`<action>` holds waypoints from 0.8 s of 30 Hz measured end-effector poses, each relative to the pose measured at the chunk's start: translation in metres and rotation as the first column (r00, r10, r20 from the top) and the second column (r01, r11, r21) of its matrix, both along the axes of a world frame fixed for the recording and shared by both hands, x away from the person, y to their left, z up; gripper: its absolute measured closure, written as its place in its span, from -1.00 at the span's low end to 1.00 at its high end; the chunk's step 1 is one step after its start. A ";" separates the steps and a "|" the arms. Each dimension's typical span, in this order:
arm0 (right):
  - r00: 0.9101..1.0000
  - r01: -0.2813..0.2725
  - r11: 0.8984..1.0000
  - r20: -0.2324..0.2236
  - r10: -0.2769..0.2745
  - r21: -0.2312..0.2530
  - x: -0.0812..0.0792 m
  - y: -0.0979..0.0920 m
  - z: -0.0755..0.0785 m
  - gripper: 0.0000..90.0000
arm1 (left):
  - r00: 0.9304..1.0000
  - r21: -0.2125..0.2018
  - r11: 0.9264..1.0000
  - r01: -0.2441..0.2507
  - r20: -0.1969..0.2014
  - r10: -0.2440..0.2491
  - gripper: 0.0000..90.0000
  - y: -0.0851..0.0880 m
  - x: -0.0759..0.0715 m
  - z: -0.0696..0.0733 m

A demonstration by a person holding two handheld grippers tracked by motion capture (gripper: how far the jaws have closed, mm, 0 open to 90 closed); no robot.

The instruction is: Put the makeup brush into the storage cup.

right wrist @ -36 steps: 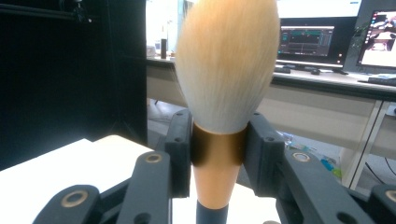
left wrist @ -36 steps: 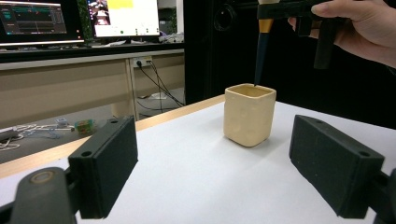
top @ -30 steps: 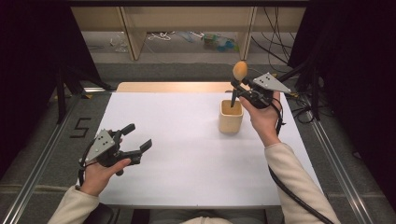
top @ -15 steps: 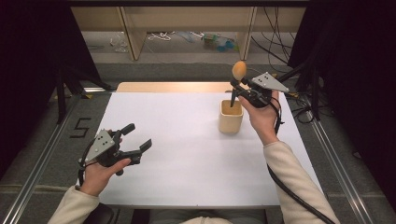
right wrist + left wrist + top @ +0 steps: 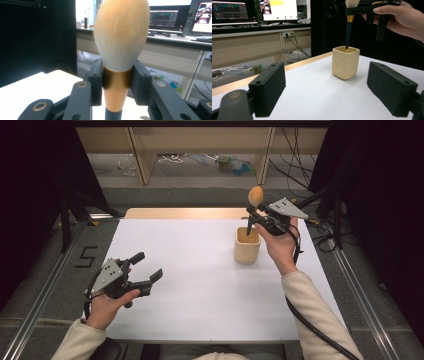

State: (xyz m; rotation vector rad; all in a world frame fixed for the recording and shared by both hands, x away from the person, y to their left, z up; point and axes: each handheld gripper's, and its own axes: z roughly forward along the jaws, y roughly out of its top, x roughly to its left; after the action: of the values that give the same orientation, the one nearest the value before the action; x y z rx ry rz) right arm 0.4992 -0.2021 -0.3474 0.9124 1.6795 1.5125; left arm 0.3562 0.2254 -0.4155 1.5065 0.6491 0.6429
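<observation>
Standing upright, the makeup brush (image 5: 254, 200) has its dark handle tip dipped into the cream square cup (image 5: 247, 245), right of centre in the high view. The right hand-held gripper (image 5: 256, 215) clamps its gold ferrule. On the white surface (image 5: 200, 280), at lower left, the left hand-held gripper (image 5: 147, 267) rests wide apart, empty.

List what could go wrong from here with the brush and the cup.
1. The right tongs clamp the makeup brush at its ferrule, just below the bristles; a slip there could crush them or let the brush tilt.
2. The handle tip sits just inside the cream cup; dragging it sideways might tip the cup, which nothing steadies.
3. The left tongs hang open, far from the cup, so they could not catch it in time.
</observation>
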 end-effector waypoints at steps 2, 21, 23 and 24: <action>1.000 0.001 1.000 0.000 -0.001 -0.010 0.000 0.000 -0.001 0.48 | 1.000 -0.003 1.000 -0.001 -0.005 0.001 -0.67 0.000 -0.001 0.000; 1.000 0.020 1.000 -0.002 -0.020 -0.015 0.004 0.001 -0.009 0.48 | 1.000 0.000 1.000 0.001 -0.002 -0.001 -0.67 -0.001 0.000 0.000; 1.000 0.020 1.000 -0.002 -0.020 -0.014 0.004 0.001 -0.010 0.48 | 1.000 -0.001 1.000 0.001 -0.002 -0.001 -0.67 -0.001 0.000 -0.001; 1.000 0.021 1.000 -0.005 -0.021 -0.020 0.004 0.001 -0.010 0.48 | 1.000 -0.001 1.000 0.001 -0.001 -0.001 -0.67 -0.001 0.000 -0.001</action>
State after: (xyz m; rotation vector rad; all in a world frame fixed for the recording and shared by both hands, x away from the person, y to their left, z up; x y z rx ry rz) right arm 0.5035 -0.2011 -0.3575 0.9215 1.6804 1.4777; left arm 0.3561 0.2248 -0.4161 1.5066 0.6493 0.6405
